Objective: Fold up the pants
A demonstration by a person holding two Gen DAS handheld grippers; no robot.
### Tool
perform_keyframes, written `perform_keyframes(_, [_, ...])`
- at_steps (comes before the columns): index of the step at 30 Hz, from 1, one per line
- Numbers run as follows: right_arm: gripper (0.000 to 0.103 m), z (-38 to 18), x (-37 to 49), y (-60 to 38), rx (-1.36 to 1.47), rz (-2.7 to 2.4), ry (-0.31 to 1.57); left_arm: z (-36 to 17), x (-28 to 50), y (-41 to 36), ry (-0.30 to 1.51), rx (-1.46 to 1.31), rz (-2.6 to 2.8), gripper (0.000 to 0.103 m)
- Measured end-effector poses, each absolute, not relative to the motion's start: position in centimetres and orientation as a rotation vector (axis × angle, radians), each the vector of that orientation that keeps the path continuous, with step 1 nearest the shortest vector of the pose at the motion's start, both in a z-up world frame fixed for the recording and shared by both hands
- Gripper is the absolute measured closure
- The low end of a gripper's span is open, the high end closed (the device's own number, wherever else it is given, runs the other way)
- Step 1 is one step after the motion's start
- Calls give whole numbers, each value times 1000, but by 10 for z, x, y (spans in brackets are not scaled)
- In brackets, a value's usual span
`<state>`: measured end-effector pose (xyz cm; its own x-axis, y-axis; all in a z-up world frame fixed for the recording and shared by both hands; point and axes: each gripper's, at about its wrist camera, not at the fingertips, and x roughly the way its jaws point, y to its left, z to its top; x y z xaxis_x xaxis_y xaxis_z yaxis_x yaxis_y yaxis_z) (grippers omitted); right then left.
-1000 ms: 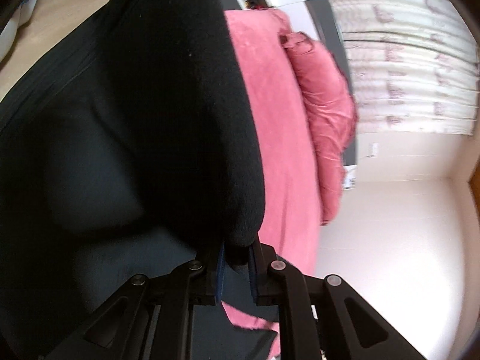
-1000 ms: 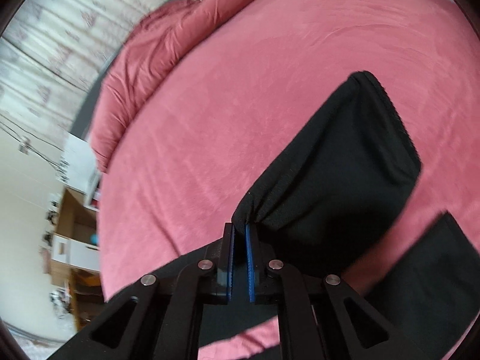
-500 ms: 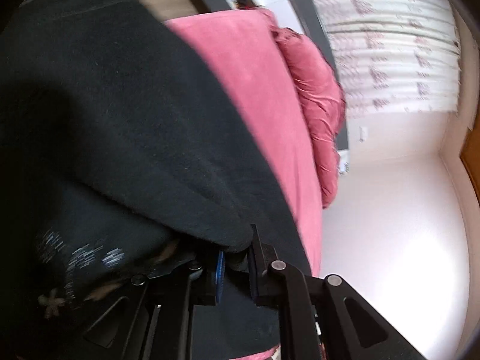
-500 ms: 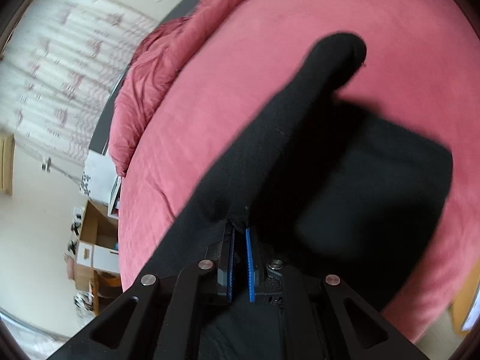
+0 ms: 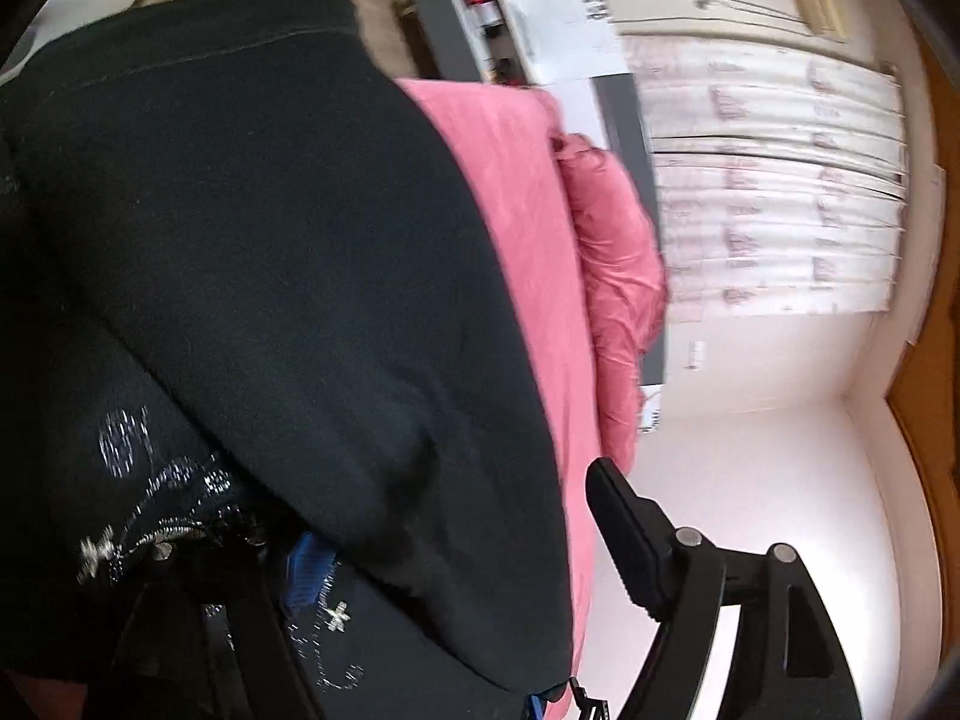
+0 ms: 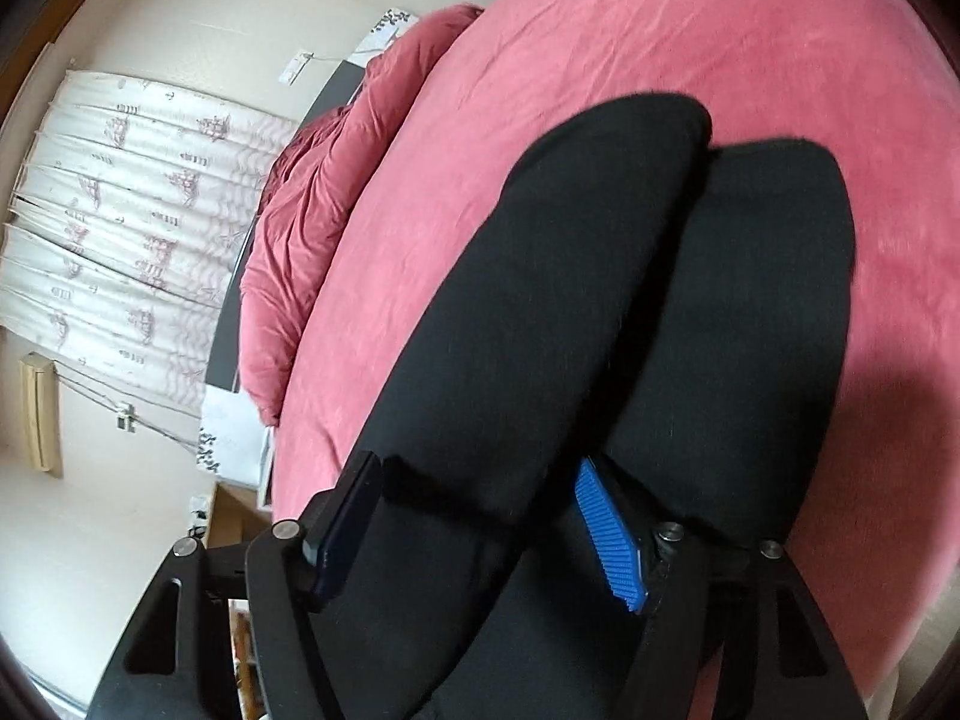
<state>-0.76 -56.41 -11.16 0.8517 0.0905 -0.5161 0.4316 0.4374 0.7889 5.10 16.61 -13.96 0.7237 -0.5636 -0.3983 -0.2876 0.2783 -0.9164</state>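
While the black pants [image 6: 600, 312] lie doubled over on the pink bed [image 6: 690, 30], both grippers, left [image 5: 456, 546] and right [image 6: 480, 516], have just been opening (fabric loose between their jaws, unpinched).

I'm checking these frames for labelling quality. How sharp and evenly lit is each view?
Left wrist view: soft motion blur; black pants nearly featureless; pale wall washed out. Right wrist view: sharper; fisheye bends the pink bed; dark shadow beside the pants.
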Motion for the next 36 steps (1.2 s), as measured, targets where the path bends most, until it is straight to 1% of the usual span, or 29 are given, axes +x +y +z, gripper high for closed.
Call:
perform_keyframes(3, [38, -109, 1, -566, 1086, -227, 547, -142, 62, 170, 832, -1348, -189, 23])
perform_keyframes(4, [49, -108, 3, -567, 1081, -223, 558, -140, 66, 168, 838, -1346, -176, 23])
perform_keyframes(5, [67, -108, 6, -569, 1080, -207, 578, -139, 69, 169, 849, -1331, -166, 23])
perform_keyframes(7, [78, -106, 14, -569, 1069, -188, 620, -132, 79, 165, 885, -1256, -160, 26])
perform_keyframes(8, [83, -104, 16, -568, 1061, -189, 629, -127, 81, 165, 898, -1226, -158, 30])
perform_keyframes(9, [87, -100, 21, -569, 1057, -182, 638, -122, 84, 164, 908, -1193, -147, 40])
perform_keyframes(10, [94, -94, 26, -570, 1053, -175, 651, -116, 86, 164, 926, -1147, -125, 49])
perform_keyframes(11, [94, -88, 31, -572, 1044, -179, 665, -110, 89, 165, 941, -1110, -109, 68])
perform_keyframes(12, [95, -80, 37, -573, 1036, -179, 675, -104, 87, 170, 949, -1090, -112, 78])
perform_keyframes(13, [95, -68, 45, -575, 1033, -165, 683, -98, 92, 170, 960, -1061, -120, 82])
perform_keyframes(14, [95, -59, 52, -576, 1027, -155, 686, -89, 104, 162, 972, -1029, -120, 89])
perform_keyframes(16, [95, -34, 63, -578, 1004, -135, 681, -70, 124, 157, 965, -986, -140, 91])
perform_keyframes(17, [95, -17, 67, -578, 994, -110, 665, -60, 128, 158, 940, -977, -160, 91])
perform_keyframes(19, [95, 16, 67, -575, 972, -53, 603, -21, 130, 163, 850, -958, -210, 91])
perform_keyframes(21, [95, 34, 60, -570, 948, -2, 551, 4, 128, 171, 782, -949, -242, 91])
perform_keyframes(23, [95, 37, 45, -563, 924, 25, 524, 14, 111, 182, 749, -945, -265, 91])
perform_keyframes(24, [95, 30, 36, -562, 926, 23, 530, 11, 100, 186, 757, -940, -265, 91])
perform_keyframes(27, [95, -25, 12, -565, 961, -42, 641, -24, 56, 195, 837, -911, -212, 91])
perform_keyframes(30, [95, -95, -11, -573, 1077, -125, 760, -88, 23, 196, 973, -913, -108, 91])
perform_keyframes(31, [95, -116, -20, -575, 1113, -149, 780, -100, 9, 198, 995, -934, -86, 91])
perform_keyframes(32, [95, -126, -25, -575, 1141, -150, 772, -107, -15, 204, 1001, -957, -73, 91])
perform_keyframes(35, [94, -135, -30, -576, 1212, -138, 699, -113, -12, 200, 946, -985, -64, 91])
perform_keyframes(36, [92, -134, -31, -576, 1216, -142, 696, -108, -10, 198, 922, -972, -61, 87])
